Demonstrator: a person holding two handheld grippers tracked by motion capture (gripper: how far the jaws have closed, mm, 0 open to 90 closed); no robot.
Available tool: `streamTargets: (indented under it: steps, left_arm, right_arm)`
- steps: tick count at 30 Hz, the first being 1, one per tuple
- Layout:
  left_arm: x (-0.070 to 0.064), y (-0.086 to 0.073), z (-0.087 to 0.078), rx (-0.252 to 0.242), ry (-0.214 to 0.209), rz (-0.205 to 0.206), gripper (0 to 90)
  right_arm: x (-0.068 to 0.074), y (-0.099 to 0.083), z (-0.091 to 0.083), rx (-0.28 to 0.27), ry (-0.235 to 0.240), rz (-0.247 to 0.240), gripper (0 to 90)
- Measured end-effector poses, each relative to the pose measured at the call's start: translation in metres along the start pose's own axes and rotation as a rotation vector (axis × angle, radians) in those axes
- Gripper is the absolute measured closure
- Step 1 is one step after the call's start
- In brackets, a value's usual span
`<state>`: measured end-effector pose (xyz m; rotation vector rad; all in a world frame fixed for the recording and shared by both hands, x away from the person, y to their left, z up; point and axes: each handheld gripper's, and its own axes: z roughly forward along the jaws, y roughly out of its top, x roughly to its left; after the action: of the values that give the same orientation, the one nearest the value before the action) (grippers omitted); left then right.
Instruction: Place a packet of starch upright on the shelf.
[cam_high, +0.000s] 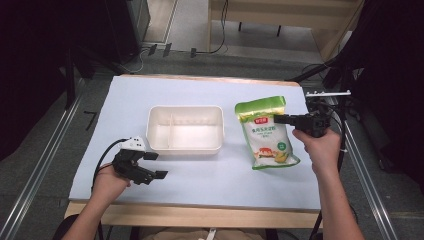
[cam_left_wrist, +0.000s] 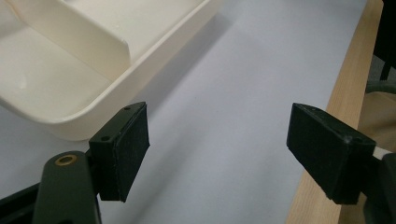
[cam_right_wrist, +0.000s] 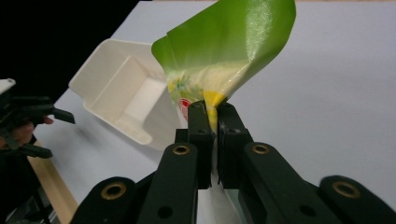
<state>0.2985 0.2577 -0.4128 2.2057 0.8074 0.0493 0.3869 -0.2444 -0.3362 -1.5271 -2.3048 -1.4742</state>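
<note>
Bag, green and white, lies on table toward right edge, just right of tray. Right gripper clamped on bag's right side near top; right gripper view shows jaws pinched on bag, green top curling up above them. Bag looks partly lifted there, hard to tell. Left gripper near front-left corner, jaws wide apart, holding nothing, just off tray corner. White tray split in two compartments.

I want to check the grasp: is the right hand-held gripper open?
No, in the right gripper view the right hand-held gripper has its jaws shut on the edge of the bag.
</note>
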Motion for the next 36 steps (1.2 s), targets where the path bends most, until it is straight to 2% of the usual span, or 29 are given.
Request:
streamTargets:
  steps: [1, 3, 4, 6, 8, 11, 14, 18, 19, 22, 26, 29, 36]
  left_arm:
    - [0.000, 0.000, -0.001, -0.001, 0.003, 0.005, 21.8]
    - [0.000, 0.000, -0.001, -0.002, 0.004, 0.004, 21.8]
    - [0.000, 0.000, 0.000, -0.005, 0.005, 0.001, 21.8]
    - [0.001, 0.000, -0.001, -0.003, 0.005, 0.003, 21.8]
    - [0.001, 0.000, -0.001, 0.001, 0.008, 0.001, 21.8]
    - [0.001, 0.000, -0.001, 0.002, 0.009, 0.003, 21.8]
    - [0.001, 0.000, -0.002, -0.015, 0.000, -0.006, 21.8]
    - [0.002, -0.001, -0.002, -0.008, 0.001, -0.009, 21.8]
    - [0.002, -0.001, -0.001, -0.008, 0.001, -0.011, 21.9]
    - [0.001, -0.001, 0.000, -0.010, -0.006, -0.015, 21.9]
    - [0.001, -0.001, 0.001, -0.009, -0.008, -0.017, 21.9]
    - [0.001, -0.001, 0.002, -0.008, -0.012, -0.010, 21.9]
    - [0.001, -0.001, 0.002, -0.004, -0.006, -0.009, 21.9]
  right_arm:
    - [0.004, 0.002, -0.003, -0.010, 0.027, 0.003, 88.2]
    - [0.006, 0.003, -0.004, -0.013, 0.038, 0.005, 88.2]
    - [0.009, 0.005, -0.007, -0.030, 0.067, 0.000, 88.3]
    - [0.010, 0.005, -0.009, -0.038, 0.077, 0.000, 88.3]
    - [0.013, 0.007, -0.014, -0.071, 0.094, 0.000, 88.3]
    - [0.015, 0.009, -0.016, -0.083, 0.085, -0.006, 88.3]
    - [0.016, 0.010, -0.013, -0.073, 0.077, -0.011, 88.3]
    - [0.022, 0.014, -0.001, -0.053, 0.055, -0.028, 88.3]
    - [0.028, 0.018, 0.007, -0.038, 0.045, -0.051, 88.3]
    - [0.032, 0.022, 0.013, -0.033, 0.050, -0.068, 88.3]
    - [0.038, 0.029, 0.023, -0.036, 0.081, -0.070, 88.3]
    - [0.047, 0.041, 0.031, -0.022, 0.084, -0.087, 88.3]
    - [0.054, 0.060, 0.033, -0.031, 0.083, -0.087, 88.3]
